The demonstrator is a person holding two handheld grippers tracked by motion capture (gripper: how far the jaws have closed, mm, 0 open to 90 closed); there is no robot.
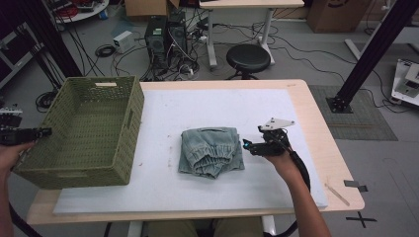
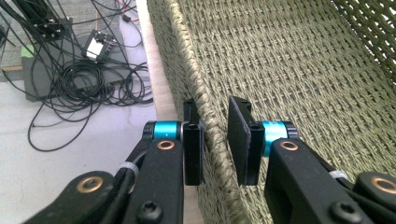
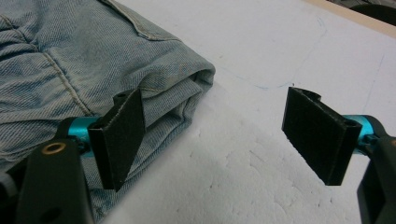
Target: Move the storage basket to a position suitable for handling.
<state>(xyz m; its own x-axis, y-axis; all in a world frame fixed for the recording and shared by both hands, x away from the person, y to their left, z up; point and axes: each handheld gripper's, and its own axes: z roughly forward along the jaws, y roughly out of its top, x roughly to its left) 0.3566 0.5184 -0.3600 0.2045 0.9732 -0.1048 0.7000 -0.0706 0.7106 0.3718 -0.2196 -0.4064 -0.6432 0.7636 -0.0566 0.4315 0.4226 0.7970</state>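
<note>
Folded light-blue denim shorts (image 1: 211,151) lie mid-table on the white foam board (image 1: 276,187). The right gripper (image 3: 219,135) sits low at their edge, jaws spread wide — one over the denim. The left gripper (image 2: 215,142) straddles the green woven basket (image 1: 84,131) wall; its grip looks loose, though I cannot tell.

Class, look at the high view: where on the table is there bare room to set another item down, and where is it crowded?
Free patches: the white mat behind the folded jeans, the strip between jeans and front edge, and the gap between the green basket and jeans. Crowded: the left end under the basket, and right of the jeans, where the right tongs sit.
</note>
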